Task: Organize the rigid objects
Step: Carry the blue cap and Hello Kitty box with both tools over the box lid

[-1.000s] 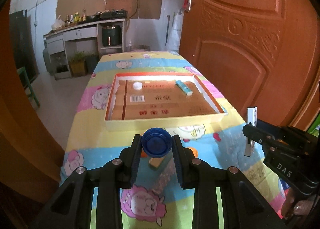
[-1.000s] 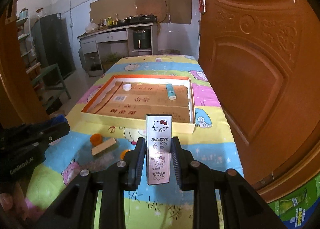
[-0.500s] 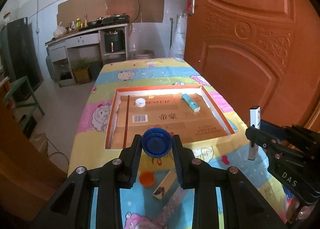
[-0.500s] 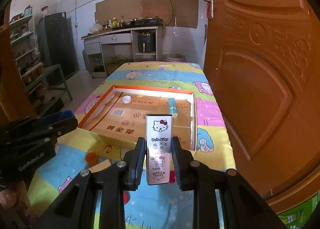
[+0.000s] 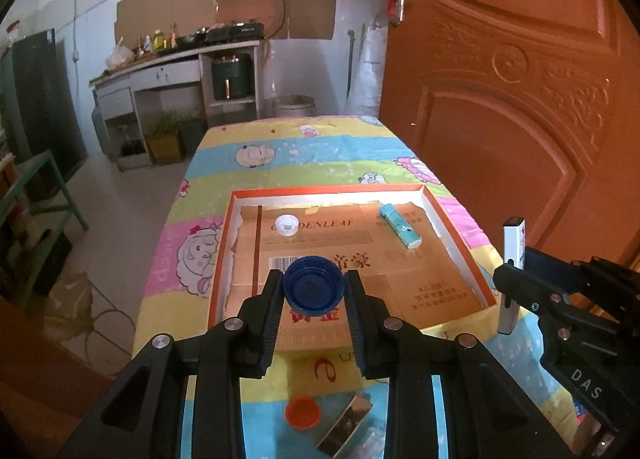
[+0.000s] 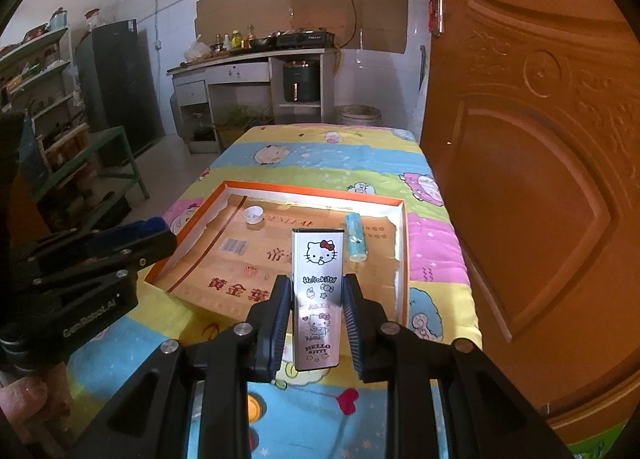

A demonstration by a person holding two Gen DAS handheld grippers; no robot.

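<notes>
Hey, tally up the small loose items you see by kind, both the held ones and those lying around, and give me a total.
Bottle caps: 3 (blue cap, white cap, orange cap)
Hello Kitty lighter: 1
Teal lighter: 1
Small wooden block: 1
Total: 6
</notes>
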